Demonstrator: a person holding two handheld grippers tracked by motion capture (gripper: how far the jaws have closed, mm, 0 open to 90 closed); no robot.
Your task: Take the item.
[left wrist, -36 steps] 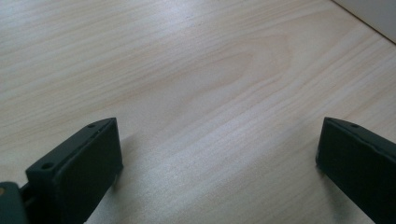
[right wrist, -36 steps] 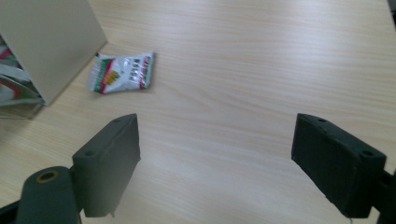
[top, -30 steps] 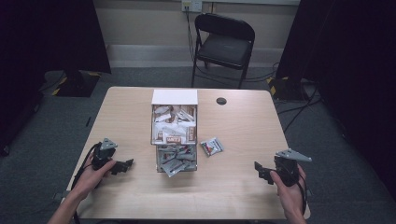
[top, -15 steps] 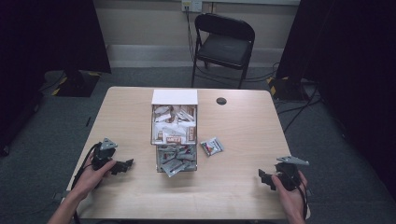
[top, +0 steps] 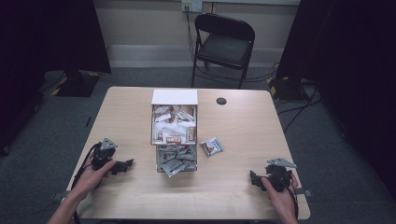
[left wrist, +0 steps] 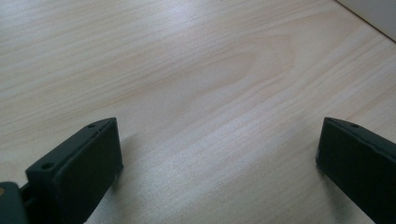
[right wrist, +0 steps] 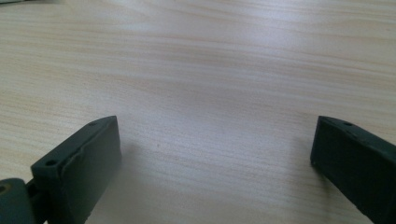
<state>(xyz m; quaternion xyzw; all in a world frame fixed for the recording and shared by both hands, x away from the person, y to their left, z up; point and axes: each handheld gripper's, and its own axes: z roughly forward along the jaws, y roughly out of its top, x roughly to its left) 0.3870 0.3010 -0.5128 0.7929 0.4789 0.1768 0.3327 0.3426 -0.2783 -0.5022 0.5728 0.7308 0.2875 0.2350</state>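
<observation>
**Both tools parked at the near corners, packets waiting mid-bench**

Dark curtains and a folding chair point(top: 224, 39) stand behind a pale wooden bench point(top: 130, 112) on grey carpet. At its middle sits a clear box point(top: 173, 123) stuffed with small packets, its white lid point(top: 174, 96) folded back on the far side. More packets point(top: 175, 161) are heaped against the box's near end, and one loose packet point(top: 212, 146) lies by itself just to the right of that heap.

The left tool point(top: 122, 165) rests on the bench near the left front corner, held in the left hand point(top: 93, 172), jaws spread wide and pointing toward the heap. The right tool point(top: 253, 178) lies near the right front corner in the right hand point(top: 279, 189), jaws likewise wide apart. Both gripper views look along bare wood between the jaws; neither tool holds anything.

This looks like a rest between picks, or the start of one. The loose packet is well apart from both tools, ahead and left of the right one, which sits slightly nearer to it. The next move would call for lifting a tool, carrying it inward over a packet, and lowering the spread jaws either side of the thin wrapper before closing.
</observation>
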